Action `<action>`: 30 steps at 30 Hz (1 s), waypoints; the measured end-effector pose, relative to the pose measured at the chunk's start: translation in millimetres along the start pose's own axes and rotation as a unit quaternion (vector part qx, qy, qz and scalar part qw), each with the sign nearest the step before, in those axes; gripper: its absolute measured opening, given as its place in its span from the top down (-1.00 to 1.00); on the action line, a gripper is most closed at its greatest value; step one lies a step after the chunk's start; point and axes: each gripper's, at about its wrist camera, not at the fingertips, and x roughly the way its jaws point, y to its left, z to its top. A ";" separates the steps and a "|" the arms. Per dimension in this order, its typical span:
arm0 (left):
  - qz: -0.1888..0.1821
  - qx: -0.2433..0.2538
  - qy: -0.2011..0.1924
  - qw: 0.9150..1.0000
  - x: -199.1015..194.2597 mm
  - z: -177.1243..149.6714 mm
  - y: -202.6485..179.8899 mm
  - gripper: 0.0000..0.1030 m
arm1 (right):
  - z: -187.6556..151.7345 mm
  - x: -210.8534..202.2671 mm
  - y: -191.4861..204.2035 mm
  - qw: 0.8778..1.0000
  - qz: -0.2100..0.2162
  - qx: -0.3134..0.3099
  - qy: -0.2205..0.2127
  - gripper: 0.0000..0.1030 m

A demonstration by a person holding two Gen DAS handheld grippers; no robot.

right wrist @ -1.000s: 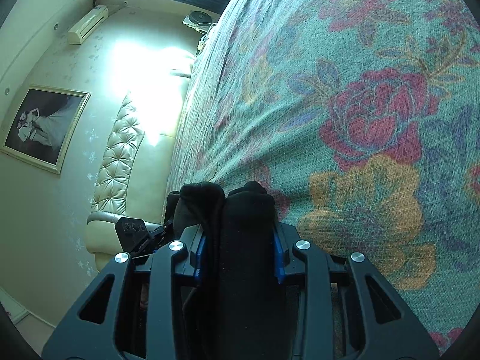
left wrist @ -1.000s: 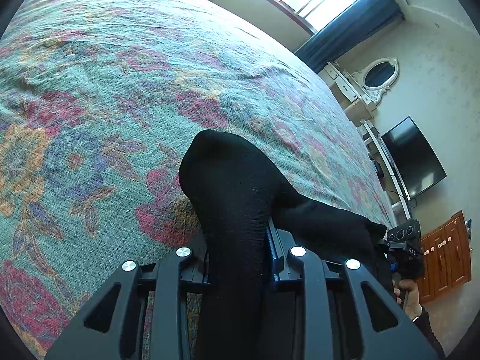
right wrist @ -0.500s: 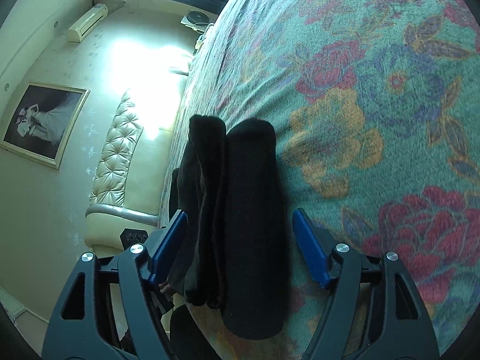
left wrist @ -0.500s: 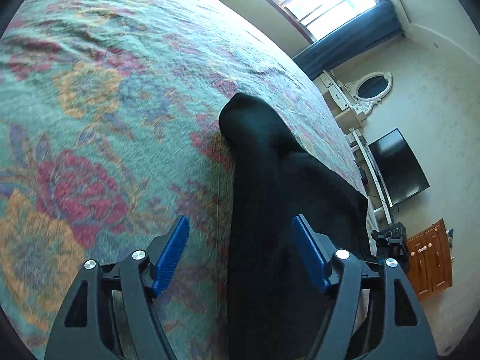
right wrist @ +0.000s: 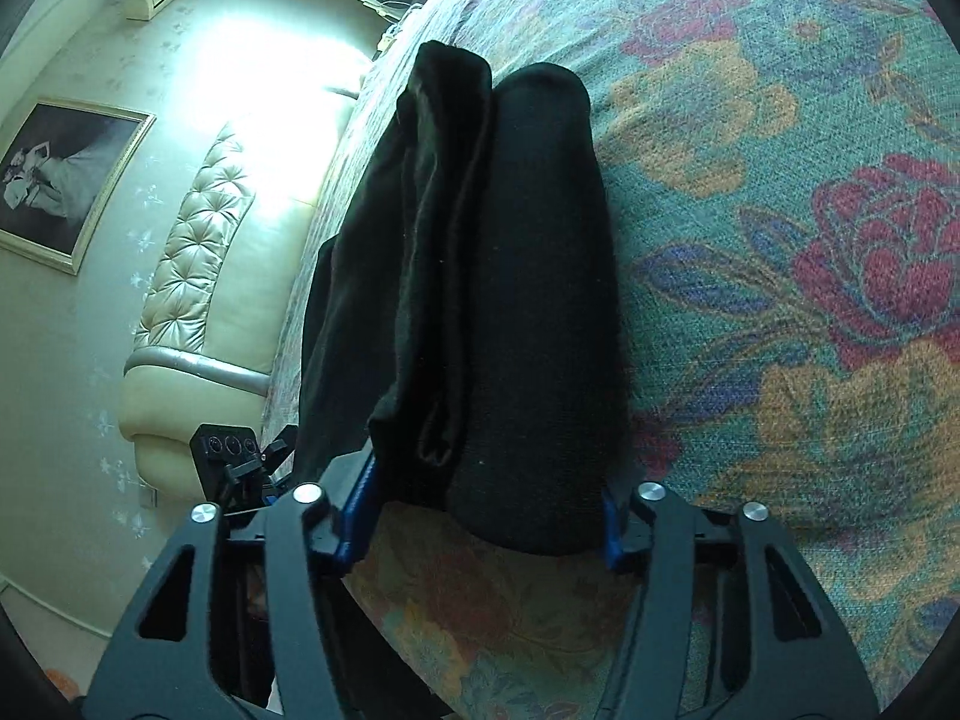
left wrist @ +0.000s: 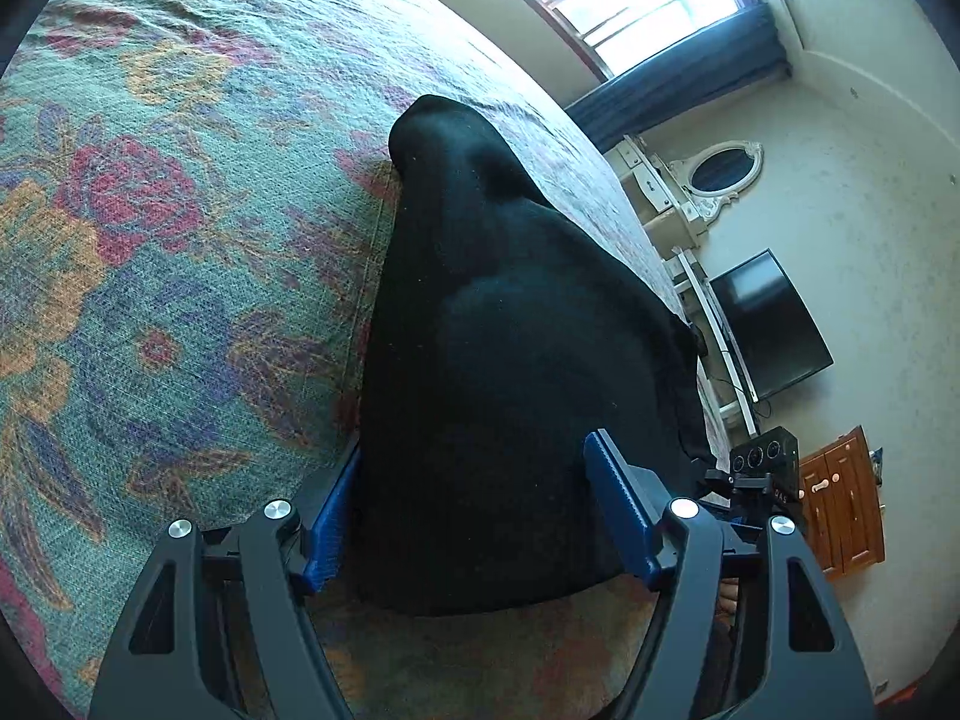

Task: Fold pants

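On the left, the left gripper stands wide, its jaws having just eased inward a little, with the near end of the black pants lying between them. We judge that the blue pads are not pressing it. From there the folded bundle runs away toward twelve o'clock across the flowered bedspread, with bare cover at nine o'clock and the rest of the garment spreading toward three. On the right, the right gripper is narrower, its jaws having just been closing. The pants fill the whole gap, and we cannot tell whether the pads squeeze them or only brush their flanks. Here too the bundle reaches toward twelve o'clock, with looser layers sagging at its nine o'clock side. We expect the cloth to be soft, light and limp, a little clingy rather than slippery, so it will droop wherever it is unsupported. We would pinch through all layers at the two near corners, so none slides out.
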 end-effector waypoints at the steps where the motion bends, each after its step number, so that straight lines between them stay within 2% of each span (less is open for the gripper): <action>1: 0.003 -0.006 -0.001 1.000 0.6 -0.5 0.6 -0.12 | -0.5 -1.3 -2.7 1.000 0.006 0.005 -0.002 0.13; 4: -0.005 -0.030 -0.005 1.000 -1.0 0.8 5.9 0.13 | -3.3 -2.6 -5.4 1.000 0.020 0.013 -0.009 0.22; 7: -0.004 -0.035 -0.003 0.999 -1.7 6.7 8.2 0.22 | -6.8 -6.1 -5.4 0.999 0.029 0.015 -0.017 0.30; 11: 0.008 -0.014 -0.003 1.000 -2.9 8.8 3.0 0.24 | -12.6 -15.9 -10.2 0.998 0.046 0.017 -0.025 0.36; 16: 0.008 -0.011 0.001 1.000 -2.4 11.7 2.6 0.24 | -24.2 -23.8 -18.0 0.997 0.058 0.032 -0.035 0.37; 30: 0.017 0.007 -0.004 1.000 -5.8 3.3 -3.6 0.26 | -28.2 -25.1 -17.1 0.997 0.060 0.039 -0.039 0.38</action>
